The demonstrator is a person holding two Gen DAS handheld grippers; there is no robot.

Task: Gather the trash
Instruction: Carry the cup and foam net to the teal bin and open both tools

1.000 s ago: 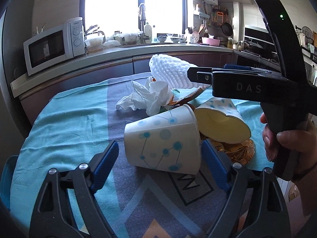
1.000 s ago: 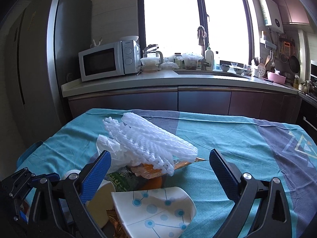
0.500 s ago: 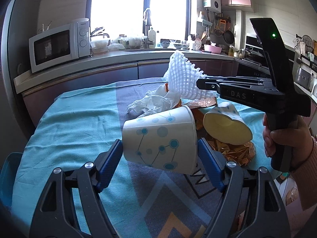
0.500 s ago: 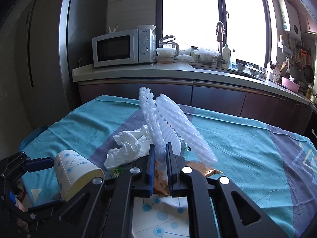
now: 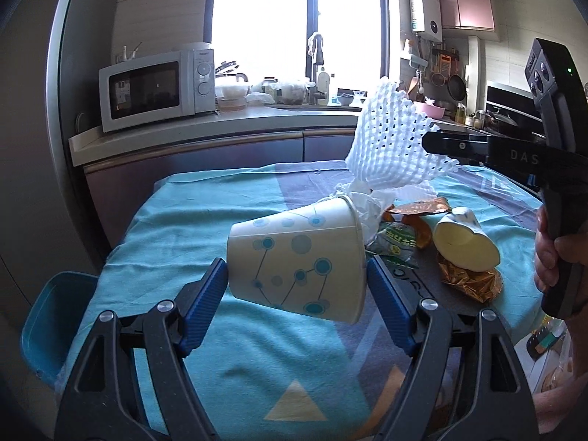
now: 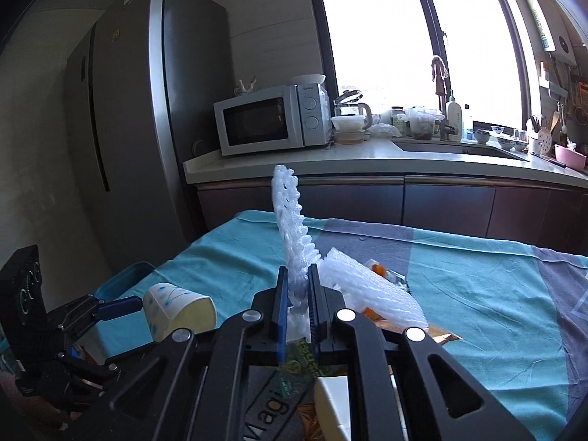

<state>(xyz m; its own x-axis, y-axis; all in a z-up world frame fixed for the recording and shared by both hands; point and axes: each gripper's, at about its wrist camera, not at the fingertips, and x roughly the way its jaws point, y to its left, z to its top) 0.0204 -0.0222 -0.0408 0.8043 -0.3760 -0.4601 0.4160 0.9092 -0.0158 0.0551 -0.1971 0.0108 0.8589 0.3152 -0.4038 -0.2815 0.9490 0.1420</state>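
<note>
My left gripper [image 5: 296, 281] is shut on a dotted paper cup [image 5: 294, 261], held on its side just above the teal tablecloth [image 5: 183, 228]. The same cup [image 6: 176, 308] shows at the lower left of the right wrist view. My right gripper [image 6: 297, 294] is shut on a white foam net [image 6: 290, 220], which hangs lifted over the trash pile [image 5: 389, 147]. Left on the cloth are a second cup [image 5: 465, 246] on its side, a gold foil wrapper [image 5: 470, 281], a green wrapper [image 5: 395, 239], an orange wrapper [image 5: 419, 207] and a crumpled tissue [image 5: 367, 202].
A blue bin [image 5: 47, 323] stands off the table's left edge. A person's hand [image 5: 551, 257] grips the right gripper's handle. Behind the table runs a counter with a microwave [image 5: 154, 90]. A tall fridge [image 6: 147, 128] stands at the left.
The right gripper closed on the foam net and raised it off the pile. The left gripper took hold of the dotted cup, lifted it and swung left, bringing the blue bin into view.
</note>
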